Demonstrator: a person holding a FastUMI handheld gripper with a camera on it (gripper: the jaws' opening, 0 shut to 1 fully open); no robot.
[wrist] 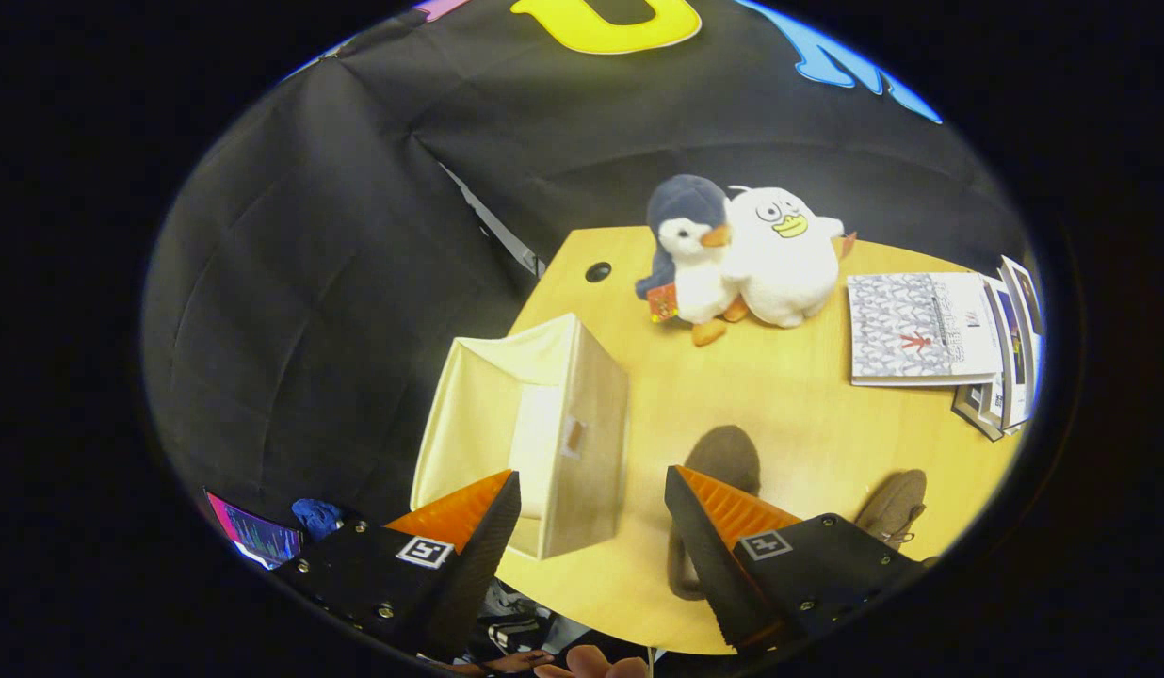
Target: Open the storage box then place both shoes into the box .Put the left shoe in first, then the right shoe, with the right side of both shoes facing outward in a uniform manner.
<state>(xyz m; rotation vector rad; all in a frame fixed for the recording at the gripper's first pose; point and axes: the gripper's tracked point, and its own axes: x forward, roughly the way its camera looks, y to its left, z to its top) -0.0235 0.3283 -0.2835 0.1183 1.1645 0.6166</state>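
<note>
The cream storage box (582, 424) stands on the wooden table (808, 405) just ahead of my left finger (469, 527), with its front flap swung open to the left and its inside showing. One brown shoe (723, 461) lies right behind my right finger (723, 537), which hides part of it. The second brown shoe (893, 508) lies further right, near the table's edge. My gripper (591, 527) hangs above the table with its fingers wide apart and nothing between them.
Two plush toys, a penguin (690, 254) and a white duck (784, 259), sit at the far side of the table. Several books (921, 330) lie stacked to their right. A cable hole (598, 272) is near the far corner. A person's fingers (591, 664) show below.
</note>
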